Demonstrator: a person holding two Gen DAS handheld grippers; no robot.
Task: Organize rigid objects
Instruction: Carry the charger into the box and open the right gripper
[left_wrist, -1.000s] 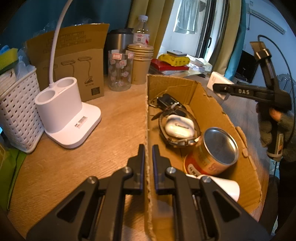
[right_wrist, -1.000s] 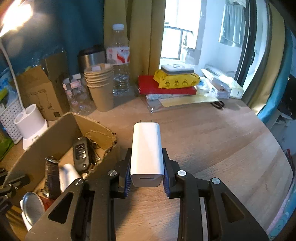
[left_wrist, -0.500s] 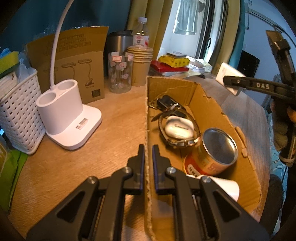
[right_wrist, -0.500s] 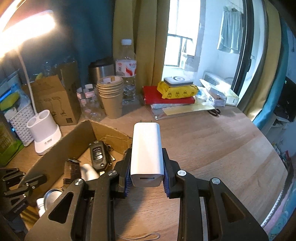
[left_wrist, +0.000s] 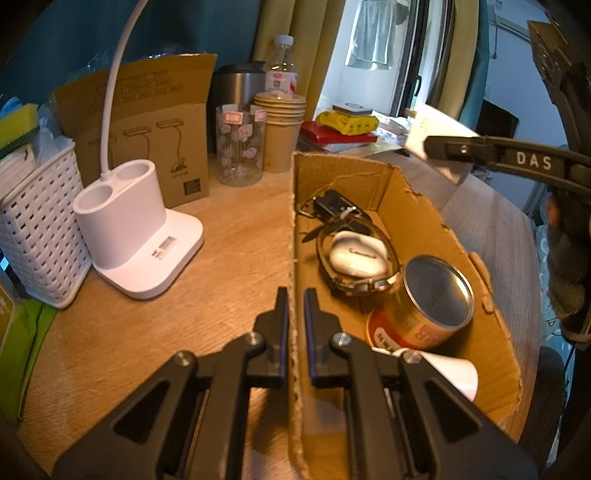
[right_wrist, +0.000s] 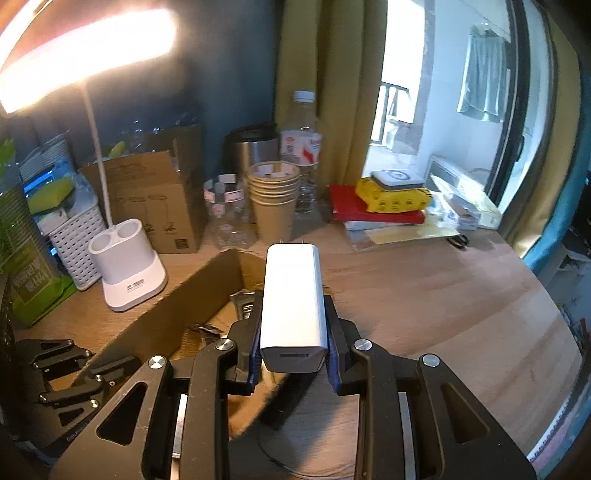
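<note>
Now the right gripper (right_wrist: 293, 363) holds a white charger (right_wrist: 293, 302) tight between its two fingers, prongs pointing away, above the near edge of the cardboard box (left_wrist: 413, 206). The left gripper (left_wrist: 294, 314) is closed on the left wall of this box. Inside the box lie a tin can (left_wrist: 428, 306), a white earbud case (left_wrist: 356, 253), a watch (left_wrist: 360, 282) and a car key (left_wrist: 332, 203)

Both grippers are black plastic frames with triangular cut-outs and silver screws. The right gripper (right_wrist: 293, 363) has blue-edged fingers (right_wrist: 253, 363). Its side reads "DAS" in white.
</note>
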